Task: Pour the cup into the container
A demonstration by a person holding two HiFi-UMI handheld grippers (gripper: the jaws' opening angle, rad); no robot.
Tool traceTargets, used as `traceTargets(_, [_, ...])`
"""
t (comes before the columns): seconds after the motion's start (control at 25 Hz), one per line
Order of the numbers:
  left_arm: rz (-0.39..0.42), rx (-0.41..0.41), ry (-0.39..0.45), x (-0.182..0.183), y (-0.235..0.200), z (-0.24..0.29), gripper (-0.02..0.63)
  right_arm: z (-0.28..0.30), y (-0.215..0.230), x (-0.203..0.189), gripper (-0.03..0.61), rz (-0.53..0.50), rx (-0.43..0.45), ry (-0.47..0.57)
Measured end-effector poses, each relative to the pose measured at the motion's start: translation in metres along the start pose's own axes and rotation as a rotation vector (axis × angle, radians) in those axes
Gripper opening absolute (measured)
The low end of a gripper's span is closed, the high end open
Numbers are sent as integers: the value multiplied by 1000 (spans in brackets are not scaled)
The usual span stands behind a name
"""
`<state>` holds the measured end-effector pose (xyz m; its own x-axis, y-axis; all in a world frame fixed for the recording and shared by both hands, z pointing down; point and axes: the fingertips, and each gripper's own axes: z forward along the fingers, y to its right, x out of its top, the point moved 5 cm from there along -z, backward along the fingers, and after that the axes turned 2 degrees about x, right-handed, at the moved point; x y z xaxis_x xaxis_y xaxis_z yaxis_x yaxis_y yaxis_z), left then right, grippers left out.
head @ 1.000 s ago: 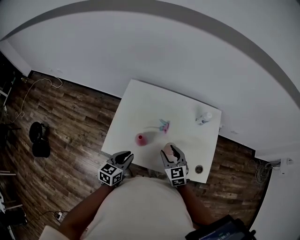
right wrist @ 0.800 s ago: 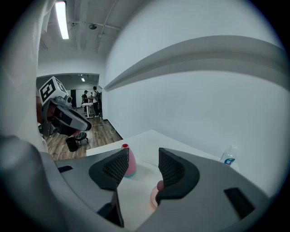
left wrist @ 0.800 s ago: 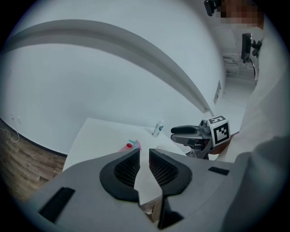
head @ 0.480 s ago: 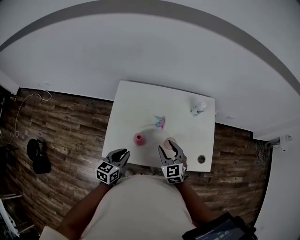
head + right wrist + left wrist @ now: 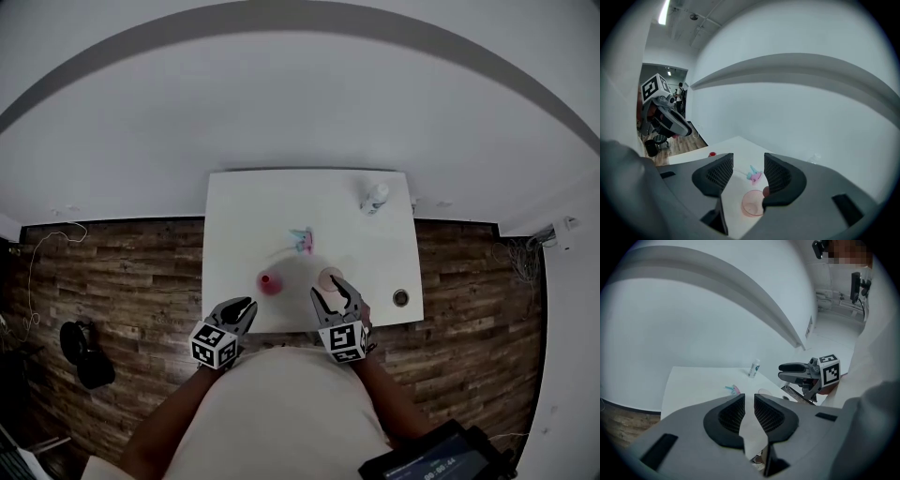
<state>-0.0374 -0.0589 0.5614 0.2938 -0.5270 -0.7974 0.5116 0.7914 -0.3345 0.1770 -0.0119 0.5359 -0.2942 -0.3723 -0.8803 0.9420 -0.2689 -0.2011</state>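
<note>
Progress: nothing poured yet, as far as I can judge. Both vessels stand on the bench and neither is lifted.

Head view, left to right:
- left claw hangs at the bench's lower edge. Its jaws are almost together with only a thin slit, and nothing is in it.
- red cup is upright in the lower-centre part of the bench, near that claw but apart from it.
- pink-and-teal item lies mid-bench.
- pink vessel sits just ahead of the right claw. The claw's jaws are partly open with the pads bare, gripping nothing.
- bottle is at the upper right corner.
- small round thing is at the right edge.

I can't tell for sure which of the red and pink vessels is the cup and which the container. My guess is red is the cup. What's left is the grasp, the lift, the tilt over the other vessel and the set-down.

View differences:
- Left gripper view shows the slit between its own jaws and the right claw side-on at right. The red cup is hidden behind its own body.
- Right gripper view shows the pink vessel is translucent and sits low between the jaws, with its rim overlapped by the right jaw but no squeeze. A dark spot at the rim is unclear.
- Only the head view gives the full layout and the round thing.
</note>
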Motion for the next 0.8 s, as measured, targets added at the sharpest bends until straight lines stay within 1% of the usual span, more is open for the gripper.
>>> traceTargets(0.16, [22, -30, -17, 1, 3, 4, 55, -5, 2, -2, 210, 13, -28, -3])
traceTargets(0.44, [40, -61, -34, 3, 5, 12, 55, -10, 3, -9, 210, 36, -46, -18])
traceTargets(0.8, [41, -58, -28, 3, 8, 11, 55, -10, 3, -11, 210, 33, -43, -19])
